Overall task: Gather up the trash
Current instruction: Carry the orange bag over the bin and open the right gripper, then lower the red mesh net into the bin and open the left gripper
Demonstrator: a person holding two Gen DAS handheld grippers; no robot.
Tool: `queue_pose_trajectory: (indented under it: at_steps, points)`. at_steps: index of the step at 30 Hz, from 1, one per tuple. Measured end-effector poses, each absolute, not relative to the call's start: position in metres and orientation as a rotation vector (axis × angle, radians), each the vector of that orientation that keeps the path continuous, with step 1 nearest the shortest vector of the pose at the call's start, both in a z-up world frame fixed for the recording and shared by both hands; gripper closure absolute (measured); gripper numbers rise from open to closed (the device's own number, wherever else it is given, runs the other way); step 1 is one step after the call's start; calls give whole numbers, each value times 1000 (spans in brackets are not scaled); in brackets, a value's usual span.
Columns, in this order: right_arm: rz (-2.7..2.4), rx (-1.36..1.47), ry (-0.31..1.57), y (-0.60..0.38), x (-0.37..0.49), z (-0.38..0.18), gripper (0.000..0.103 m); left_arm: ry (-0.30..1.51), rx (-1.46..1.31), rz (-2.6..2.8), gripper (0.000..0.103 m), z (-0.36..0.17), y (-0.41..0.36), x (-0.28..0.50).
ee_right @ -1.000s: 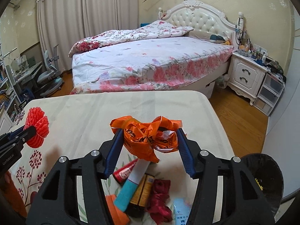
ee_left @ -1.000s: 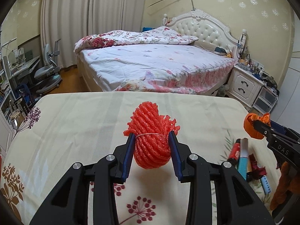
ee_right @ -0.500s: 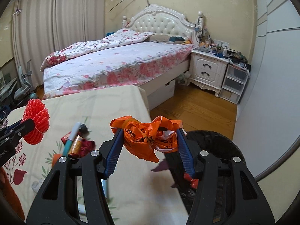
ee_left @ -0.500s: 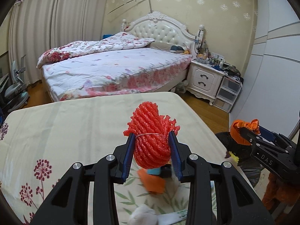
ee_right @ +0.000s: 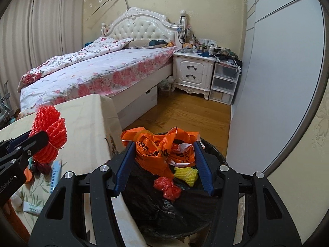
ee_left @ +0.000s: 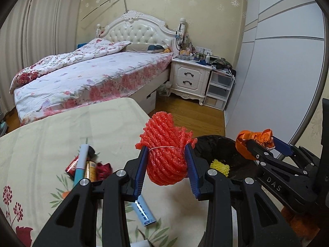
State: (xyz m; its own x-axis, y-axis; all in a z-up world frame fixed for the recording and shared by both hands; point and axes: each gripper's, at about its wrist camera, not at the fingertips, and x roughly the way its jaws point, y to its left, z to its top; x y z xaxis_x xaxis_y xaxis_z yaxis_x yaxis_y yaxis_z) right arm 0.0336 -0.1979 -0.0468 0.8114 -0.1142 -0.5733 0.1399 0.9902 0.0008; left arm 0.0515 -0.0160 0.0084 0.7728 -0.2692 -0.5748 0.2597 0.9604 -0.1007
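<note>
Black-lined bin (ee_right: 185,210) w/ yellow net (ee_right: 186,174), red scrap (ee_right: 167,187), R jaws pinching orange bag (ee_right: 162,150), L jaws pinching red foam net (ee_left: 167,156)

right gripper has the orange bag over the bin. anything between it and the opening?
Nothing visible. The right gripper holds the crumpled orange plastic bag over the black-lined trash bin, whose mouth is open. Inside lie only a yellow foam net and a red plastic scrap. The left gripper, clamping the red foam net, is off to the side.

Left tongs (ee_left: 166,162) and right tongs (ee_right: 164,160) each clamped on a load, angled downward.
</note>
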Motion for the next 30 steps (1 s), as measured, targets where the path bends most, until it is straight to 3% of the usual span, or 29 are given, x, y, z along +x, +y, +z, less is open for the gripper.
queue_pose_trajectory:
  at_steps: [25, 27, 30]
  points:
    - [-211, 146, 643, -246, 51, -68, 46, 689, 62, -349, 65, -21, -88, 99]
    - [-220, 151, 642, -247, 52, -68, 45, 690, 62, -352, 61, -22, -88, 100]
    - [-231, 164, 635, -252, 51, -68, 35, 690, 70, -346, 46, -24, -91, 101]
